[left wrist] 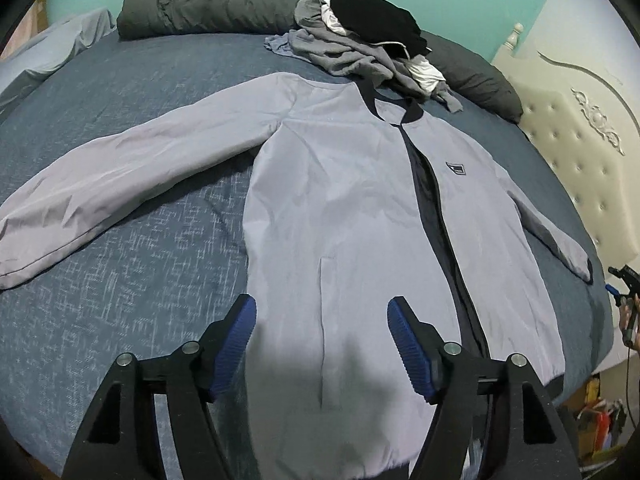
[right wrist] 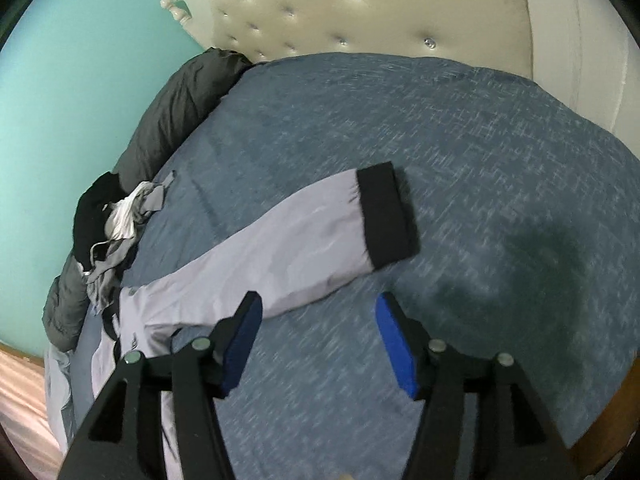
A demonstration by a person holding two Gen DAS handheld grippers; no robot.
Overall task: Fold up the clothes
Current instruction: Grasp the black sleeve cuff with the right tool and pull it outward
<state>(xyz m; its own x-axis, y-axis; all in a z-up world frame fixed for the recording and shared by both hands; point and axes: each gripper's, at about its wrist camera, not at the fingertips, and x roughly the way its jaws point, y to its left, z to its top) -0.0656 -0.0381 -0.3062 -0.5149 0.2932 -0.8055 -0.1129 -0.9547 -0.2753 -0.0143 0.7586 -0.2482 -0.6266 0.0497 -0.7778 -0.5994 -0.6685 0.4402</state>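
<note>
A light grey zip jacket lies flat and face up on the blue bedspread, both sleeves spread out. My left gripper hovers open above the jacket's lower front, nothing between its blue pads. In the right wrist view the jacket's sleeve with its black cuff stretches across the bedspread. My right gripper is open over the bedspread just below the sleeve, holding nothing. That right gripper also shows at the far right edge of the left wrist view, in a hand.
A heap of grey, black and white clothes sits past the jacket's collar, with a dark quilt behind it. A cream tufted headboard bounds one side of the bed. A turquoise wall stands behind.
</note>
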